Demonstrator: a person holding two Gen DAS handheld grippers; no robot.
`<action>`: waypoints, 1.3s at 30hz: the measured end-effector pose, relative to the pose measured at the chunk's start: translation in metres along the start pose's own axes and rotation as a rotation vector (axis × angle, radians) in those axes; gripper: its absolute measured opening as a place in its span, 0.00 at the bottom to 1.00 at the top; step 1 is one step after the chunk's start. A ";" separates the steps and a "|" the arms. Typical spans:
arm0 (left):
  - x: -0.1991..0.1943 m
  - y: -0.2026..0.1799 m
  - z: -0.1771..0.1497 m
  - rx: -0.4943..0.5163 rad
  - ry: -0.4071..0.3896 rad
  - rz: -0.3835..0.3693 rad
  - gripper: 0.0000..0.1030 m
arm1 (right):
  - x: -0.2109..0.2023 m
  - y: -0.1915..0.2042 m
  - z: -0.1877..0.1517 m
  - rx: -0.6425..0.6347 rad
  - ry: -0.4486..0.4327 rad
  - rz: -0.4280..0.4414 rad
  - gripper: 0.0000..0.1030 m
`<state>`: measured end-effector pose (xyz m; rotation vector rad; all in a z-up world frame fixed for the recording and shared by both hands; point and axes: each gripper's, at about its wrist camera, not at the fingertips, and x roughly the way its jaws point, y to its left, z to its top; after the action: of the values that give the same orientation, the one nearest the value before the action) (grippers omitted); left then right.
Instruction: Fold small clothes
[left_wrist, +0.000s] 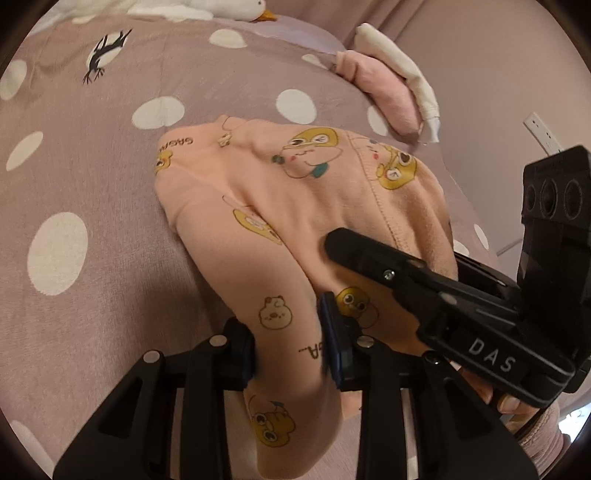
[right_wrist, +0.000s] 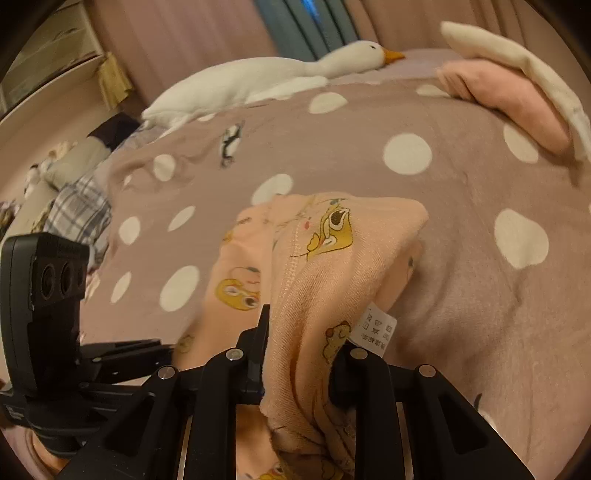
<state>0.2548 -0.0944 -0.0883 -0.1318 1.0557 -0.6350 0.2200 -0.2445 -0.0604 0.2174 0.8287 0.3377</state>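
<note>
Dim warm indoor light, soft shadows, fisheye edge distortion, slight blur

A: Any lettering to read?

B: White capitals "DAS" on the right gripper (left_wrist: 334, 245), seen from the left wrist.

A: On the garment (left_wrist: 314, 206)?

B: A dark printed word near its far edge, upside down, starting "GAGA"; the rest is folded away. Lower down only "...A" shows.

A: And the care tag (right_wrist: 376, 328)?

B: Laundry symbols and a line of small characters, too small to read.
</note>
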 end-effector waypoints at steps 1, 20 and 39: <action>-0.003 -0.001 -0.002 0.001 -0.003 -0.003 0.29 | -0.003 0.003 -0.001 -0.007 -0.002 0.002 0.23; -0.071 -0.031 -0.074 0.024 -0.017 -0.056 0.29 | -0.081 0.043 -0.056 0.001 -0.052 0.056 0.23; -0.133 -0.060 -0.158 0.033 -0.045 -0.012 0.29 | -0.137 0.093 -0.118 -0.014 -0.067 0.105 0.23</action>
<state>0.0522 -0.0400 -0.0415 -0.1232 1.0017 -0.6573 0.0265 -0.2030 -0.0148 0.2581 0.7501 0.4325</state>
